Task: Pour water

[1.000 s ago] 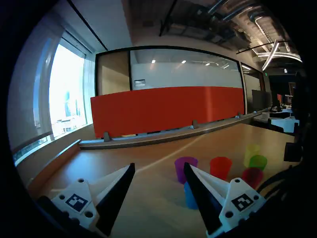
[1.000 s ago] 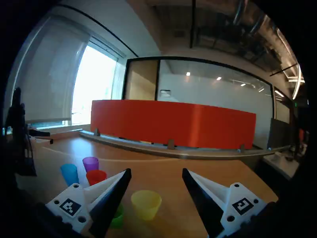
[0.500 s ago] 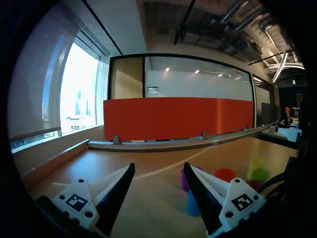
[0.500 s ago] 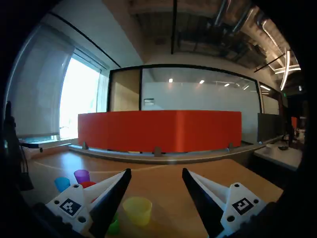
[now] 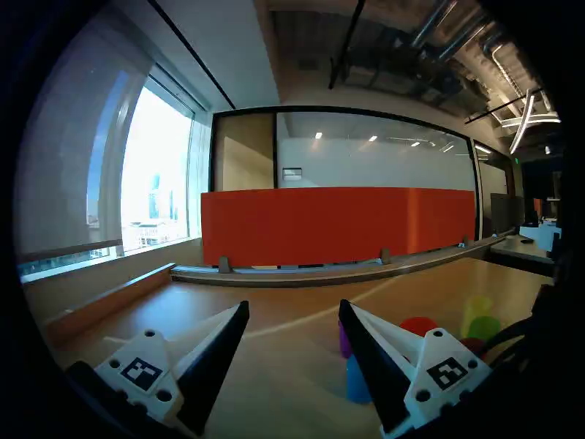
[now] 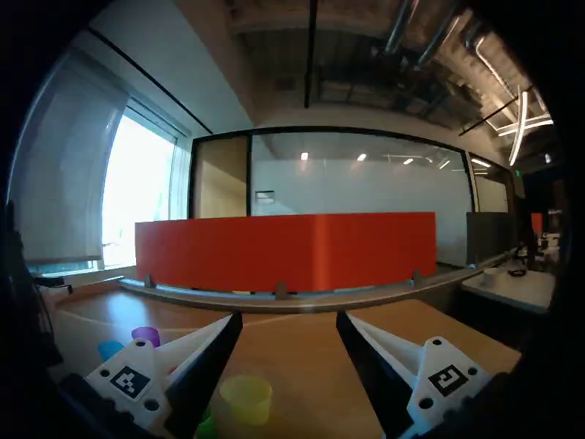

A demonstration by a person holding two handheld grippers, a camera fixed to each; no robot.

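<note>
Direction matters most here: from the left gripper [image 5: 292,344], whose fingers stand wide apart with nothing between them, everything to be handled lies low and to the right of the frame, partly behind its right-hand finger. Nearest is the blue cup [image 5: 355,380], with the purple cup [image 5: 341,340] just behind it, the red cup [image 5: 418,325] further right, and the yellow cup [image 5: 477,305] and green cup [image 5: 485,326] near the right edge. From the right gripper [image 6: 287,358], also spread open and empty, the same group lies at the lower left. The yellow cup sits just below the gap, a little left of centre, so this gripper looks nearer to it, while the left one looks nearer to the blue. All of them stand upright on the wooden desk [image 6: 307,366], long axis vertical and mouths up, so a grasp would likely come from the side. I see no water or jug, and cannot tell whether any cup is filled. Against a second ago, both views have tilted upward: the orange screen [image 5: 336,223] and the ceiling take more of each frame, the cups have sunk toward the bottom edge, and in the right gripper view I can no longer pick out the red cup beside the left-hand finger. The finger spread is unchanged.
</note>
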